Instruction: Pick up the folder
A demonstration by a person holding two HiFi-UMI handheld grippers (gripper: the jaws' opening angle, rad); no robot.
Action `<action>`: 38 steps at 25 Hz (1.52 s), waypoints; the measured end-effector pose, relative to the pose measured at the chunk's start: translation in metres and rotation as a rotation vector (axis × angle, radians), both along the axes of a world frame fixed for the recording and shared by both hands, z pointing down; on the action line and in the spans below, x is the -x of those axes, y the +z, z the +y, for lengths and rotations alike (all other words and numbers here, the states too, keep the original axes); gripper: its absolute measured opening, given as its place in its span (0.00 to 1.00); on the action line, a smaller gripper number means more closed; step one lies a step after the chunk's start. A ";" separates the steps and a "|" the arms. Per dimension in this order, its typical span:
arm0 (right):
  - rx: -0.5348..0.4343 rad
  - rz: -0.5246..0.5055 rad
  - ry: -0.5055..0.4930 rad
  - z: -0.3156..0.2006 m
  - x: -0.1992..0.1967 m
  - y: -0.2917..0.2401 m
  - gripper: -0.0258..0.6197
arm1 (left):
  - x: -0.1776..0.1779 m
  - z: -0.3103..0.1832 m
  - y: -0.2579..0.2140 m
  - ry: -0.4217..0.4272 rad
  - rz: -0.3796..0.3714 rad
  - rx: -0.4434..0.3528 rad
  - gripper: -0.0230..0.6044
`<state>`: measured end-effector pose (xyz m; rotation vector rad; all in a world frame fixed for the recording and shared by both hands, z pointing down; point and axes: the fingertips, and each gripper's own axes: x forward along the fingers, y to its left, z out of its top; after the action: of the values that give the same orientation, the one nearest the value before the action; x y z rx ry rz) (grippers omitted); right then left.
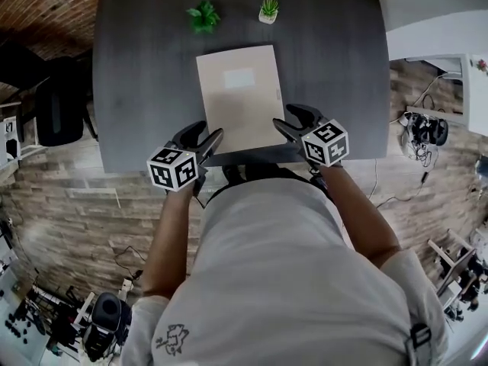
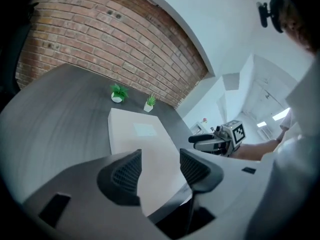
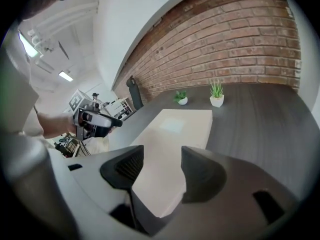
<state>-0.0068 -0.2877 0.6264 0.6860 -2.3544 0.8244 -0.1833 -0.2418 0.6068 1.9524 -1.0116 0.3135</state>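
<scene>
We are aiming the left gripper [image 1: 207, 137] and right gripper [image 1: 288, 122] downward, jaws apart. Both are flanking the folder [image 1: 240, 97] at the table's [image 1: 137, 75] near edge.

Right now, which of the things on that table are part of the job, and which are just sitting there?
Part of the job:
- folder, flat on the table
- left gripper and right gripper, both open, at the folder's near corners

Just lying about:
- leafy potted plant
- spiky potted plant, in a white pot; both stand beyond the folder
</scene>
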 end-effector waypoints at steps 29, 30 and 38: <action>0.353 0.011 -0.007 -0.036 0.002 0.098 0.48 | 0.018 -0.040 0.119 -0.021 -0.048 0.240 0.49; 0.356 0.014 -0.008 -0.036 0.002 0.098 0.47 | 0.016 -0.041 0.120 -0.021 -0.041 0.244 0.49; 0.351 0.035 -0.016 -0.036 0.003 0.102 0.45 | 0.013 -0.037 0.128 -0.014 -0.035 0.267 0.49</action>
<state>-0.0094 -0.3234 0.7289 0.5271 -2.1046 1.1713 -0.1965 -0.2788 0.7343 1.7037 -0.9536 0.4520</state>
